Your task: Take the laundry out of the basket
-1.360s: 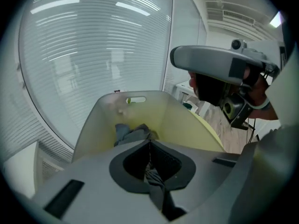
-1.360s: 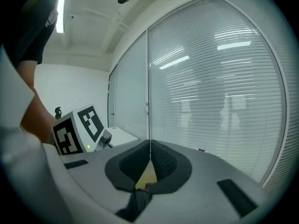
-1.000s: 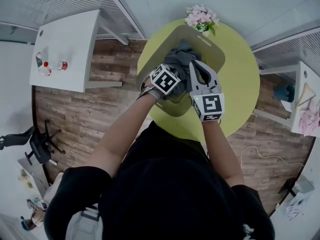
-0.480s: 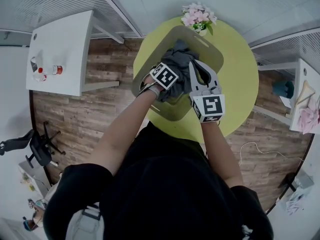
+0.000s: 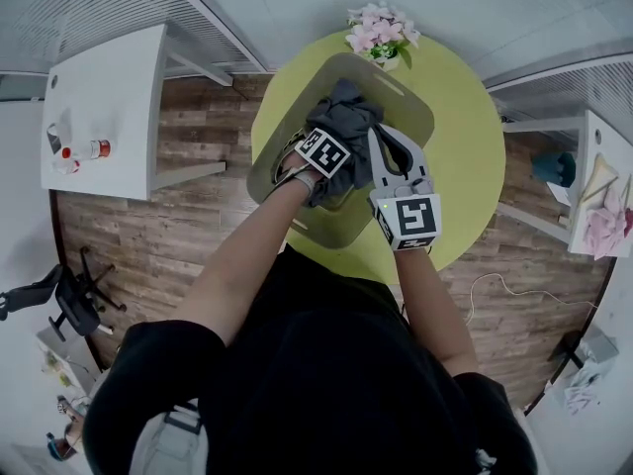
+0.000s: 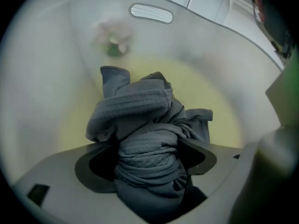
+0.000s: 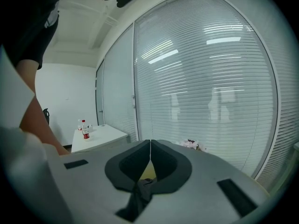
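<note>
A heap of dark grey laundry (image 5: 346, 117) lies in the beige basket (image 5: 401, 82) on the round yellow-green table (image 5: 470, 156). My left gripper (image 6: 147, 155) points steeply down into the basket; its marker cube (image 5: 324, 153) hides the jaws in the head view. The jaws have just been opening and now stand wide, with the bunched grey cloth (image 6: 145, 139) between them. My right gripper (image 5: 381, 135) hovers beside the heap, nearly level. In the right gripper view, the right gripper (image 7: 150, 143) is shut, with a strip of dark cloth (image 7: 140, 192) pinched low between the jaws.
Pink flowers (image 5: 378, 30) stand at the table's far edge behind the basket, whose far wall has a handle slot (image 6: 151, 13). A white side table (image 5: 109, 107) with small bottles (image 5: 99, 148) stands at the left. An office chair (image 5: 69, 300) and a shelf with items (image 5: 603, 201) flank the wooden floor.
My left gripper has sunk lower into the basket onto the grey heap. The right gripper has stayed about where it was.
</note>
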A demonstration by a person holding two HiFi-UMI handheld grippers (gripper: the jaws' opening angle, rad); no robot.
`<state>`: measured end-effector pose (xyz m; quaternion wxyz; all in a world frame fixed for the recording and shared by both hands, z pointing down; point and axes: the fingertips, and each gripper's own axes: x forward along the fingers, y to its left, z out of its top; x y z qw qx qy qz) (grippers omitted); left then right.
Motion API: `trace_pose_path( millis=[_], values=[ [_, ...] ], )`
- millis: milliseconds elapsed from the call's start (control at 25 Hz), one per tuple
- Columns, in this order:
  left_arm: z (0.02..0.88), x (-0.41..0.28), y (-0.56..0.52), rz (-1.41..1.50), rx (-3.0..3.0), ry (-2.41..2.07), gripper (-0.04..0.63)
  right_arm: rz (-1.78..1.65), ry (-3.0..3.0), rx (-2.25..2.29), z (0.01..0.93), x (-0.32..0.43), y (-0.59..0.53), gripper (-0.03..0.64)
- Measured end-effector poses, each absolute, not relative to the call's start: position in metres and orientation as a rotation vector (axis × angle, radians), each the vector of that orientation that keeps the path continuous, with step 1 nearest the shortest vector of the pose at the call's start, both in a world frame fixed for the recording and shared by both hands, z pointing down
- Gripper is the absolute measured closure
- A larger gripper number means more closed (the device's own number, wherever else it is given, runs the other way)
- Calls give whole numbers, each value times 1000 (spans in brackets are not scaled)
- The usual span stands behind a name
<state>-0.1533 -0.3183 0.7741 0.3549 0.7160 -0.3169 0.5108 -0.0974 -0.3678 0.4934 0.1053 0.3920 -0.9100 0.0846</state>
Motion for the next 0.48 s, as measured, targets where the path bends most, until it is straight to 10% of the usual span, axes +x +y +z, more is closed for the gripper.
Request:
trace_pose_path(
  millis=[480],
  values=[
    [795,-151,-326,1268,1836,-834,196,278,-2659,1143,506,-96,-372,594]
  ],
)
